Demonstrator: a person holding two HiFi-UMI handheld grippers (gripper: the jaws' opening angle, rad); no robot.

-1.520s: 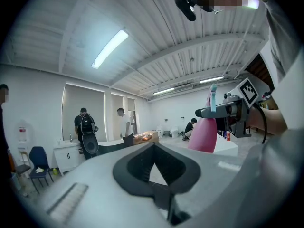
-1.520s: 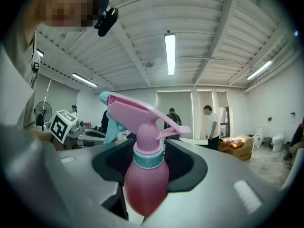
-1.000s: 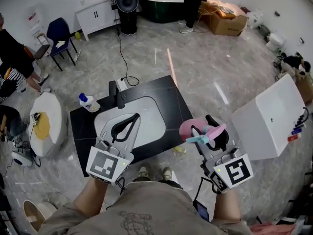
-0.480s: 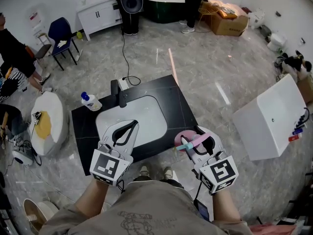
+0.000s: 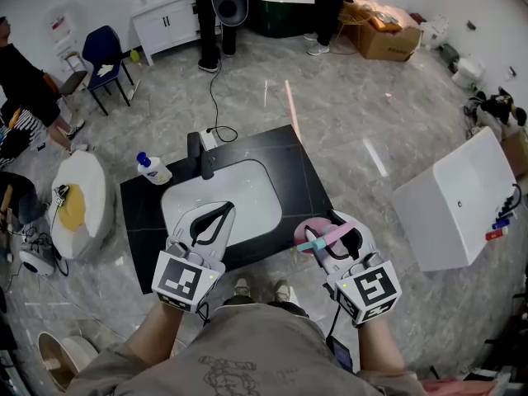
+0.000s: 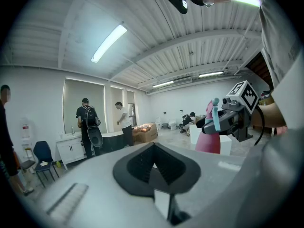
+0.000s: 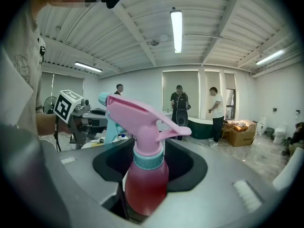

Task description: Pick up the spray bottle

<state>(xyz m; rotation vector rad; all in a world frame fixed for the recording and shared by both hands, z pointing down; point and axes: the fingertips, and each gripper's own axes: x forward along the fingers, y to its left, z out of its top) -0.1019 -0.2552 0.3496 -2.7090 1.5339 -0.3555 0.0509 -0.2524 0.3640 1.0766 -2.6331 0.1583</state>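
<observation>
Both hand-held grippers are now sitting lower and closer to the person than 1 second ago, and across the last half second they are hardly shifting at all. The right hand-held gripper (image 5: 338, 233) is clamping the pink spray bottle (image 5: 310, 231) by its body, with the neck and teal trigger standing up just ahead of its jaws. That bottle, earlier hanging out past the black worktop (image 5: 272, 151), is now hovering at the worktop's near right corner. The left hand-held gripper (image 5: 221, 211) is resting with its jaws together on nothing, pointing over the white basin (image 5: 223, 190), well to the bottle's left. Judging by this, the pick-up itself is looking done: the grip is holding through the descent, and the bottle is simply being carried.
</observation>
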